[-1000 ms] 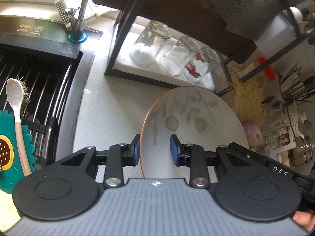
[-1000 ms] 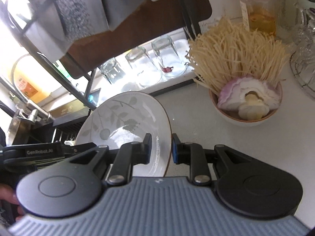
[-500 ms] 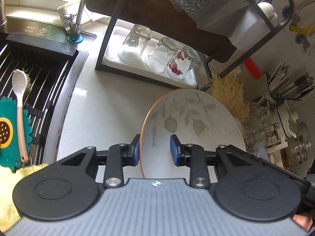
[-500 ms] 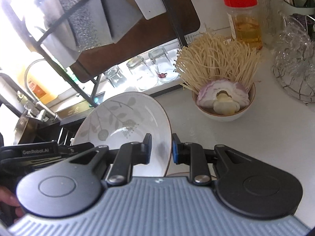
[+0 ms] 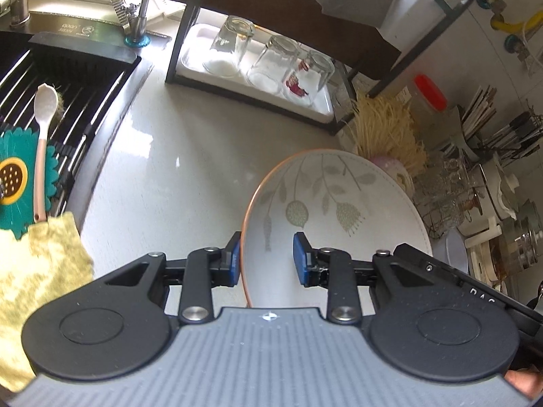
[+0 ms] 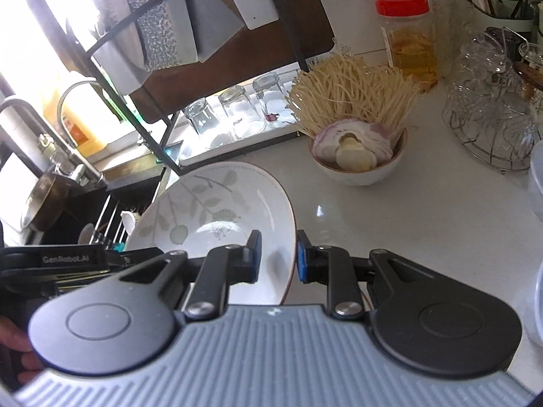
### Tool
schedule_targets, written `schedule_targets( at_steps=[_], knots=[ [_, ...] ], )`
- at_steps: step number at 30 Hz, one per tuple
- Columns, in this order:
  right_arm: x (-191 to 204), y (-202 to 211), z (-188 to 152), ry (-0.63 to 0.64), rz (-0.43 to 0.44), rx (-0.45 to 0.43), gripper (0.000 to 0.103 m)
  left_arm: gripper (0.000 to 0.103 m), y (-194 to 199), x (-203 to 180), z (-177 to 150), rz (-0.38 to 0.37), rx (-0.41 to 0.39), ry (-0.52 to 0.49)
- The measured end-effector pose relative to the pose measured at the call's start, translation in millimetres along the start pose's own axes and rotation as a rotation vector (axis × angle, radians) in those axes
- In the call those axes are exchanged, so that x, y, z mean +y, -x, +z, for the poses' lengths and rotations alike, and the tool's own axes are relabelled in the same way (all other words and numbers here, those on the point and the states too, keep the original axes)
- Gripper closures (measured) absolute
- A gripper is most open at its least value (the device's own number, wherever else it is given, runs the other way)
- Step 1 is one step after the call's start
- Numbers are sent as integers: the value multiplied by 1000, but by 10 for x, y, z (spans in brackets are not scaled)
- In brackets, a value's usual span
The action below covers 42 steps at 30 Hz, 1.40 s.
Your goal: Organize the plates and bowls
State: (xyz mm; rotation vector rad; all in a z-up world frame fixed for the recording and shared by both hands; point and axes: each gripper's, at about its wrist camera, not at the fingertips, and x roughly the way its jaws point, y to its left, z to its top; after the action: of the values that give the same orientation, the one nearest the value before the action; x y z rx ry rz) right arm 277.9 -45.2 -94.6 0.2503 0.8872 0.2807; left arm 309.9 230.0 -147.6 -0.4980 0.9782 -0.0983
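Plate point(image 5: 325, 210): round, shallow, glossy white ceramic with a thin copper-coloured rim and a pale green leaf print, held tilted above the pale speckled stone counter point(image 5: 163, 156). Left gripper point(image 5: 267, 257): blue rubber pads straddle the plate's left rim, jaws partly open; the left pad lies against the rim, the right pad stands clear over the plate's face. Right gripper point(image 6: 277, 254): jaws narrow, one either side of the plate's right rim; firm contact cannot be confirmed. Behind the plate stands a black metal rack with a white tray point(image 5: 322, 108) bearing three upturned clear glasses point(image 5: 230, 47). A small bowl point(image 6: 356, 166) holds fine straw-like strands and a ridged shell.
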Motion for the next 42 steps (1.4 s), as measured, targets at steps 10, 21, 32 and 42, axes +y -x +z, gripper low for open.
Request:
schedule_targets(
  at_steps=[10, 21, 32, 42],
  knots=[
    [-125, -12, -266, 42, -69, 84, 79, 69, -112, -154, -254, 33, 41, -46],
    [-180, -10, -452, 23, -109, 103, 79, 69, -197, -208, -415, 64, 108, -101],
    [-304, 23, -482, -14, -159, 98, 79, 69, -372, -281, -476, 48, 180, -148],
    [-394, -51, -529, -43, -171, 129, 79, 69, -479, -322, -508, 40, 232, -166]
  ],
)
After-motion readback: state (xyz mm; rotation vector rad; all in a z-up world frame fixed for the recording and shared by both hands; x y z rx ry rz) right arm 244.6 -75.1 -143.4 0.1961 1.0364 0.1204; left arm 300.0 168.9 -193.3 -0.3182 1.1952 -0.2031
